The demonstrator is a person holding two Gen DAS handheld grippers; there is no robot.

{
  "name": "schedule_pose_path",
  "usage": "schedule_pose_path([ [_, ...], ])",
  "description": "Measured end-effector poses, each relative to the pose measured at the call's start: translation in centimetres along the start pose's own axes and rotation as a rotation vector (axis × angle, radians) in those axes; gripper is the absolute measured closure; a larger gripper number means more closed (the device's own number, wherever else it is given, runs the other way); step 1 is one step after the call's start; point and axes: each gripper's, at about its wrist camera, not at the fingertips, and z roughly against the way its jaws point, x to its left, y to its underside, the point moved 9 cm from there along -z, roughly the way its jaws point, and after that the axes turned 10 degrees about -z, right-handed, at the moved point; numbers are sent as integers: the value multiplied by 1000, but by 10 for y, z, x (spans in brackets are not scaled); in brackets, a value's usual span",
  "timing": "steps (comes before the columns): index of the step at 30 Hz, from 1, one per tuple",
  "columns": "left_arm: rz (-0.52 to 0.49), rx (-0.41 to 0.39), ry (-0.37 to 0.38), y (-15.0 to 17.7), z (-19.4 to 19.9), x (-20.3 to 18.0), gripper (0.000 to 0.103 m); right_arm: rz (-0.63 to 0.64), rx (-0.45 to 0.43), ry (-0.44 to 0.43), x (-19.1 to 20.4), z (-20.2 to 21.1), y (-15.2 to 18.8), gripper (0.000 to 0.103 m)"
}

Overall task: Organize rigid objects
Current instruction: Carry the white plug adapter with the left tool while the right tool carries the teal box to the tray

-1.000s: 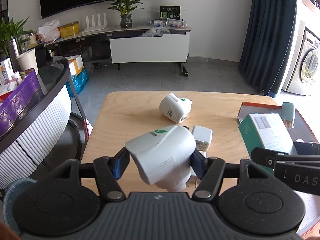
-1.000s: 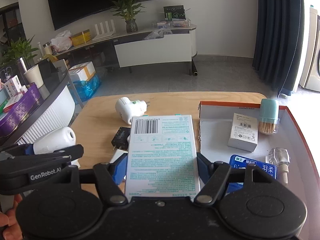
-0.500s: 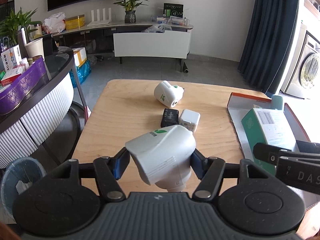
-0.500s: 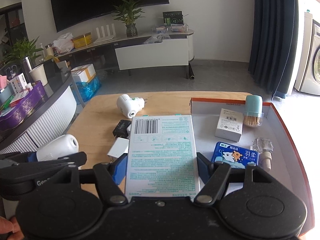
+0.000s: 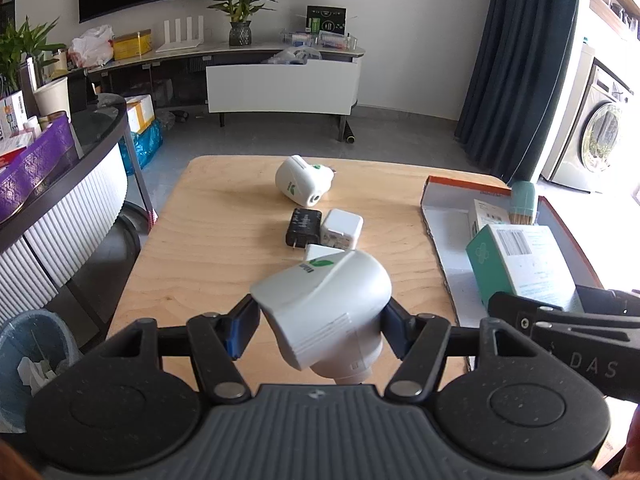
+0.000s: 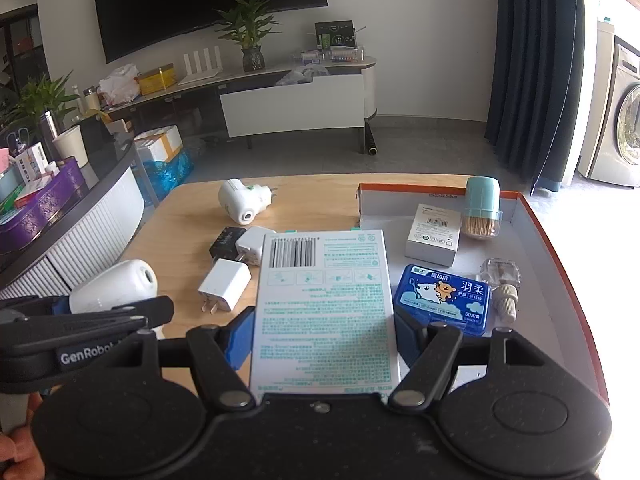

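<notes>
Both tools have drawn back from the tabletop [image 5: 208, 216] since the earlier frame, so more of its near part now shows — the grips themselves are unchanged. Left tool [image 5: 320, 320]: clamped on a white plug-in device [image 5: 326, 308] with a green leaf mark, held above the near edge of the tabletop. Right tool [image 6: 324, 328]: clamped across a white-and-teal printed box [image 6: 324, 304], held above the boundary between the tabletop and the orange-rimmed tray [image 6: 536, 216] at the right edge.

On the tabletop centre lie a black adapter [image 5: 303, 226], a white adapter [image 5: 342, 229] touching it, and a second white charger [image 6: 224, 286] nearer the tools. A second white plug-in device [image 5: 303, 180] lies near the far edge.

Inside the tray: a small white carton [image 6: 434, 234], a teal-capped toothpick holder [image 6: 482, 212] at the far side, a blue floss-pick box [image 6: 442, 298] and a clear bottle [image 6: 502, 280].
</notes>
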Motion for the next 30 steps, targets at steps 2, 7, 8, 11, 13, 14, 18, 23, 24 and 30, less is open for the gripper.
schedule_pose_path([
  [2, -4, 4, 8, 3, -1, -4, 38, -2, 1, 2, -2, 1, 1, 19],
  [7, -23, 6, 21, 4, 1, -14, 38, -6, 1, 4, -7, 4, 1, 19],
  [8, -26, 5, 23, 4, 1, -16, 38, -7, 1, 4, -8, 4, 1, 19],
  [11, -33, 1, 23, 4, 3, -21, 38, -14, 1, 7, -12, 5, 2, 19],
  [13, -33, -1, 29, 3, 3, -24, 38, -19, 0, 9, -16, 5, 2, 19],
  [14, -35, -2, 28, 3, 3, -25, 38, -22, -1, 11, -18, 6, 2, 19],
  [18, -47, -1, 33, 2, 3, -32, 38, -33, -4, 17, -25, 7, 2, 19],
  [23, -62, -7, 42, 1, 5, -42, 38, -43, -13, 29, -33, 12, 2, 19],
  [24, -65, -7, 45, 1, 5, -45, 38, -46, -14, 31, -36, 12, 2, 19],
  [30, -73, -9, 59, -1, 5, -57, 38, -65, -16, 45, -49, 16, 2, 19],
])
